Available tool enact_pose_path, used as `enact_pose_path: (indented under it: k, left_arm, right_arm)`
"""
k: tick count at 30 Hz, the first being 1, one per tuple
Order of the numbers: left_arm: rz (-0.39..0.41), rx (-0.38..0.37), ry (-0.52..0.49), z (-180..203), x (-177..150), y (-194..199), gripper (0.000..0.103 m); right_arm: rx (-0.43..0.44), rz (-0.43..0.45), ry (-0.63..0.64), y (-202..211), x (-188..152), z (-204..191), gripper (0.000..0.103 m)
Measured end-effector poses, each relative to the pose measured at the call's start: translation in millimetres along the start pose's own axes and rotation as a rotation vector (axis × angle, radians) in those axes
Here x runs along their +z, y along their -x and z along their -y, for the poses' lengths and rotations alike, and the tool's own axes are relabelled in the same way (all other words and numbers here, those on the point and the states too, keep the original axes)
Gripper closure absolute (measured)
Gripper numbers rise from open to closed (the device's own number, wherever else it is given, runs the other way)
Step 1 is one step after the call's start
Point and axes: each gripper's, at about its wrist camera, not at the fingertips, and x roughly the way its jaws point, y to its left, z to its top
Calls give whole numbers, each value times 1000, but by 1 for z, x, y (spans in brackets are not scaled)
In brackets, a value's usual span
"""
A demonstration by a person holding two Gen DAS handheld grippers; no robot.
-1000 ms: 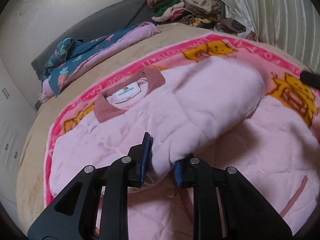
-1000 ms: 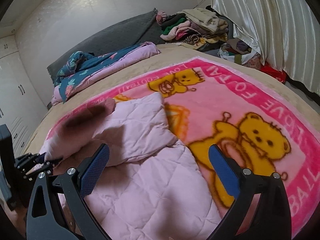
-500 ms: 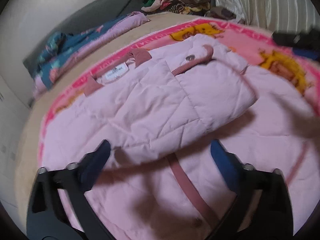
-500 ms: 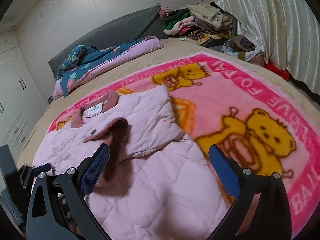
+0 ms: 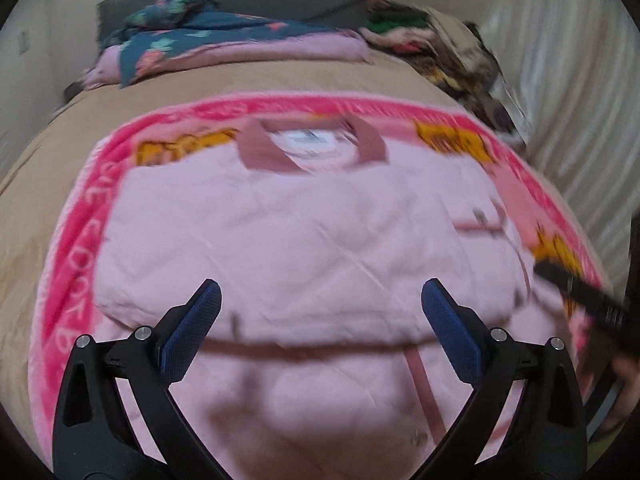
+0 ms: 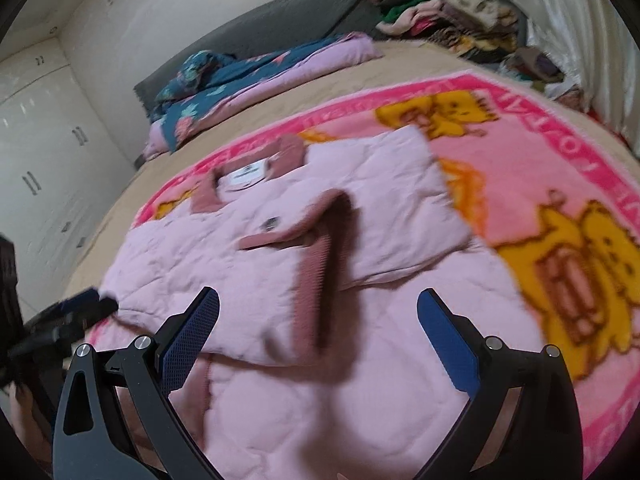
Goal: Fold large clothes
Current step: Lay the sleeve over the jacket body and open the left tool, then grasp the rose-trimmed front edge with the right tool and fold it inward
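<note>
A pale pink quilted jacket with a dusty-rose collar lies on a pink teddy-bear blanket on the bed. Both sleeves are folded in across its chest; a rose cuff lies on top in the right wrist view, where the jacket fills the middle. My left gripper is open and empty above the jacket's lower half. My right gripper is open and empty over the jacket's near part. The left gripper also shows at the left edge of the right wrist view.
A folded blue floral and pink quilt lies at the head of the bed by a grey headboard. A pile of clothes sits at the far right by a white curtain. White wardrobe doors stand at left.
My left gripper let go of the sleeve it held, opened wide and drew back. The sleeve now lies folded across the chest. Both views shifted and are blurred.
</note>
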Motion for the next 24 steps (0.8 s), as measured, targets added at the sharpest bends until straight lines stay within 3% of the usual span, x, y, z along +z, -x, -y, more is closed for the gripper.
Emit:
enact_pose_path:
  k: [2,7,12,19,24]
  left_arm:
    - [28,47,70,-12,13,3,9]
    - [29,18,225,-38,35,-8,9]
    - [25,52,217,-46,32,-20,9]
    - [40,44,194,-58,33,-28,9]
    - [63,-18,231,-69,34,-24,9]
  right_arm:
    - [-1,-19,2,-9,1,-6,4]
    - [7,-90,-36,-38,-4,-9,4]
    - [58,-118,-83,-54,-11,-4,6]
    - [82,-37,-46,-48,-10,-8,69]
    - [82,76,99,-23,7,-32,79]
